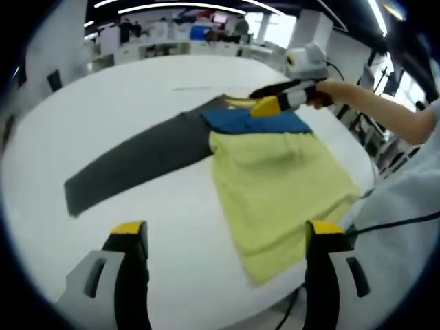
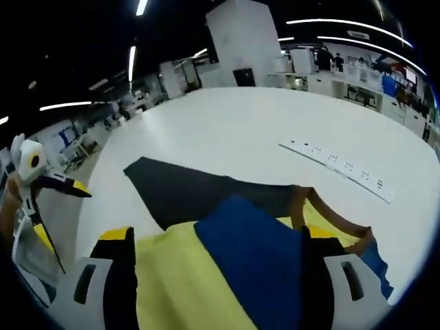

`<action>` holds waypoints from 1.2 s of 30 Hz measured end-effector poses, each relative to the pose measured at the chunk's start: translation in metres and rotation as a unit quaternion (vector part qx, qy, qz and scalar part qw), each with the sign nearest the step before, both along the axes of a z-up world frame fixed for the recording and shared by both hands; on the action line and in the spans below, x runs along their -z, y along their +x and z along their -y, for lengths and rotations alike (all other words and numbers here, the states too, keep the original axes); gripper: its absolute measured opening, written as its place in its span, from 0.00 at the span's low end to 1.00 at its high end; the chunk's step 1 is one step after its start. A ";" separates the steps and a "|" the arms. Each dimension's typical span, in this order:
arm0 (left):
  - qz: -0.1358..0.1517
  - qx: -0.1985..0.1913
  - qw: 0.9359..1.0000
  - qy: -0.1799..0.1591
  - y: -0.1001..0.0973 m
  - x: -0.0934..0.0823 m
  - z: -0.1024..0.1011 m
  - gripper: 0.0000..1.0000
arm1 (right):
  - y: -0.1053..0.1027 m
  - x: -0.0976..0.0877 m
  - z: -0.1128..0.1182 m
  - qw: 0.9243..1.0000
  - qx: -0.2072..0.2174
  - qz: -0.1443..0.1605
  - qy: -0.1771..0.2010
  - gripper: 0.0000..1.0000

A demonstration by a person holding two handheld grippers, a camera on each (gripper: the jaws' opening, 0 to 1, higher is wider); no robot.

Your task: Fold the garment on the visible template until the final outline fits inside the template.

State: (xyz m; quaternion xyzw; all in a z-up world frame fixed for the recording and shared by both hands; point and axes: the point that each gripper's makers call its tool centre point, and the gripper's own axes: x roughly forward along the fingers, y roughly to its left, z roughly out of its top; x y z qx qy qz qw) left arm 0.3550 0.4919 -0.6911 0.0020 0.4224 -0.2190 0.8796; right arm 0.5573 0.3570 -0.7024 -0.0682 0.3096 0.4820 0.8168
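A yellow garment (image 1: 275,185) with a blue panel (image 1: 254,122) lies partly on a long dark grey template (image 1: 137,161) on the white table (image 1: 103,96). My left gripper (image 1: 227,232) hovers open over the near table edge, with the garment's near corner just ahead of its right jaw. My right gripper (image 1: 278,103), held by a person's hand, is at the garment's far blue end. In the right gripper view, the right gripper (image 2: 220,237) has its jaws wide apart. Yellow and blue cloth (image 2: 254,268) fills the gap between them, and the template (image 2: 185,189) lies beyond. The left gripper (image 2: 62,184) shows at far left.
A white power strip (image 2: 337,167) lies on the table beyond the garment. The person's arm (image 1: 385,113) reaches in from the right, and a black cable (image 1: 392,223) hangs by the table's edge. Desks and people stand in the far background.
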 end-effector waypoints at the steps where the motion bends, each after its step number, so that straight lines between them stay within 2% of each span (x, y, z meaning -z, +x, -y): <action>1: 0.001 0.000 1.000 0.000 0.000 -0.001 0.000 0.91 | 0.000 0.000 0.001 1.000 0.001 0.001 -0.001 1.00; 12: 0.003 0.008 1.000 0.002 0.001 -0.002 0.003 0.92 | -0.005 -0.005 0.010 1.000 0.014 0.005 0.000 1.00; 15: 0.006 0.010 1.000 0.002 0.001 -0.003 0.004 0.93 | -0.006 -0.006 0.014 1.000 0.017 0.014 -0.006 1.00; 36: 0.020 0.019 1.000 0.009 -0.001 -0.012 0.008 0.99 | -0.032 -0.028 0.035 0.999 0.030 0.040 0.002 1.00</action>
